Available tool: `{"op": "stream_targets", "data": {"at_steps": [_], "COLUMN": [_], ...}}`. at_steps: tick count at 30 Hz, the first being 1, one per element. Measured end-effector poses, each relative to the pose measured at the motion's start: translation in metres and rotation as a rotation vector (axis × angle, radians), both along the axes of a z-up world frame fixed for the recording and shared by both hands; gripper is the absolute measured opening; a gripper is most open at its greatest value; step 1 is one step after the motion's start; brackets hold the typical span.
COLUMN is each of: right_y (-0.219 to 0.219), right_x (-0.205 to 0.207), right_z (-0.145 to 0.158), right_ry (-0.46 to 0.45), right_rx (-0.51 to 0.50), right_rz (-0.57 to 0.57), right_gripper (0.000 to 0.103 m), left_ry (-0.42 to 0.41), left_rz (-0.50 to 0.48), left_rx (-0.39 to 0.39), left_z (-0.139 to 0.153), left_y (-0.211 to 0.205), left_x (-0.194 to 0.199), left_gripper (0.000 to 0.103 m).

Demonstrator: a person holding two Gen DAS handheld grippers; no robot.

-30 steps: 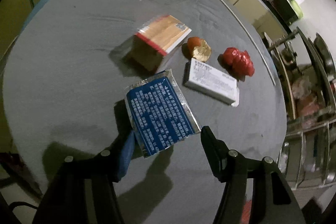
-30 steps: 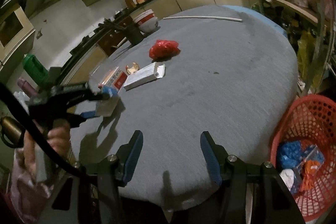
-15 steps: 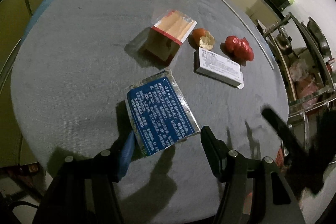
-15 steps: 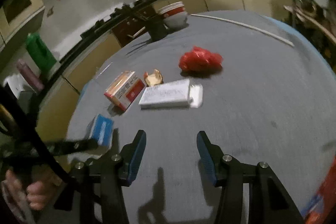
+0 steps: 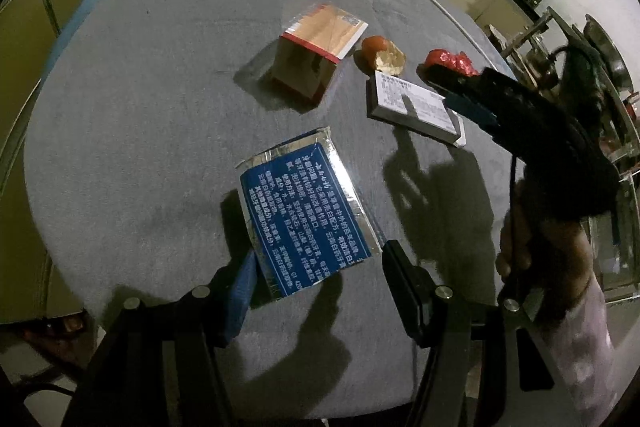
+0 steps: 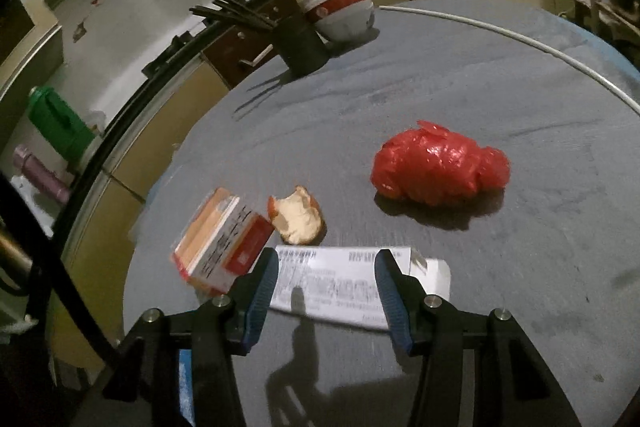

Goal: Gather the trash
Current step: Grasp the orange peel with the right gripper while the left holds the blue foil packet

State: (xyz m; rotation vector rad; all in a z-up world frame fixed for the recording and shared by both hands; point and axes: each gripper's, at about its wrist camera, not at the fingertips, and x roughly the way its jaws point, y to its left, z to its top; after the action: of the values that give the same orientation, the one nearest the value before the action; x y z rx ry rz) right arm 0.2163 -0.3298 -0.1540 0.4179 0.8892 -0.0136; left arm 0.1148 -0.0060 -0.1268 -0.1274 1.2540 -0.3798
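Note:
On the round grey table [image 5: 140, 107] lie a blue foil packet [image 5: 304, 211], an orange-and-red box [image 5: 316, 51] [image 6: 220, 239], an orange peel [image 5: 384, 55] [image 6: 298, 215], a flat white box [image 5: 416, 107] [image 6: 340, 287] and a crumpled red plastic bag [image 5: 448, 61] [image 6: 440, 167]. My left gripper [image 5: 316, 279] is open; the blue packet's near edge lies between its fingers, apart from them. My right gripper [image 6: 326, 291] is open and hovers over the white box, which spans the gap between its fingers. It also shows in the left wrist view [image 5: 448, 87].
A black holder with chopsticks [image 6: 300, 43] and stacked red-and-white bowls [image 6: 340, 11] stand at the table's far edge. A thin white rod [image 6: 520, 39] lies along the far right rim. Kitchen counters and a green jug [image 6: 56, 123] lie beyond.
My right gripper has swung left and forward from the table's near edge to over the white box. My left gripper has risen and drawn back slightly; the blue packet stays between its fingers.

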Motion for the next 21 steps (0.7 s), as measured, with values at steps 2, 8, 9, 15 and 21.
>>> {"op": "stream_targets", "data": {"at_steps": [2,8,9,15,21], "right_y": [-0.001,0.009,0.011,0.025,0.037], "right_x": [0.006,0.027,0.030,0.058,0.076], "right_z": [-0.003,0.001,0.000,-0.010,-0.024], "right_ry": [0.005,0.003,0.008,0.058,0.103], "right_rx": [0.014,0.013,0.007,-0.031,-0.083], "right_rz": [-0.001,0.040,0.043,0.082,0.105], "right_gripper": [0.054,0.054,0.054,0.054,0.041], "left_ry": [-0.003,0.012,0.015,0.014,0.015], "left_rz": [0.003,0.004,0.004,0.009,0.007], "left_rx": [0.003,-0.002,-0.005,-0.020,-0.026], "left_z": [0.000,-0.004,-0.004,-0.003,-0.002], "left_y": [0.001,0.002,0.002,0.010,0.013], "left_x": [0.000,0.000,0.001,0.004,0.002], "left_gripper": [0.064,0.064,0.064,0.064,0.064]}}
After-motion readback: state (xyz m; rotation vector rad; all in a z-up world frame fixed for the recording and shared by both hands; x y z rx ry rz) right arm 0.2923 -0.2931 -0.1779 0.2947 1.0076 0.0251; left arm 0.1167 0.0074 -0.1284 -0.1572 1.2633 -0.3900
